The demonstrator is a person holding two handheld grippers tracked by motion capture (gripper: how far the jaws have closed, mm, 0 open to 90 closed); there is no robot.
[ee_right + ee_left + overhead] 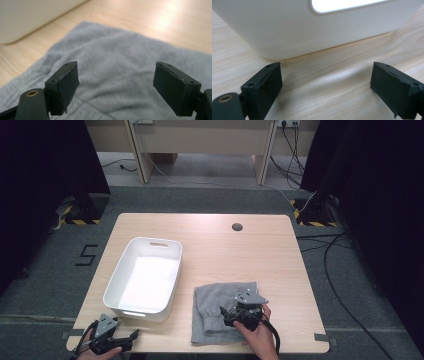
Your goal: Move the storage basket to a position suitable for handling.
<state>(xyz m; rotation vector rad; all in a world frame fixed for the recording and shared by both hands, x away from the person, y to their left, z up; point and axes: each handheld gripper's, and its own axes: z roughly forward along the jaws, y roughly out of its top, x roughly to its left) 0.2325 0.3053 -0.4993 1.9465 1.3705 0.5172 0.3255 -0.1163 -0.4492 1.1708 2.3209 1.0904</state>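
Nearest you, at the table's near edge, your right gripper (231, 314) sits over the grey cloth (220, 307), held in your right hand (260, 332). In the right gripper view its jaws stand wide apart above the fabric (112, 67), with nothing pinched between them; the pads (67, 87) are clear of the cloth, so the garment lies unheld. That cloth is folded flat on the wooden table (235, 255), at its near right part, just beside the white tub (145, 277) and apart from it, with a ribbed cuff showing at its left near side. Your left gripper (135, 335) rests at the near left corner of the table in your left hand (102, 351), pointing towards the tub's near wall. In the left gripper view its jaws are spread wide too, with only bare wood (324, 82) between them, and the tub's white wall (299, 30) with its handle slot stands just ahead, untouched. A dark round hole (237, 227) marks the table's far edge.
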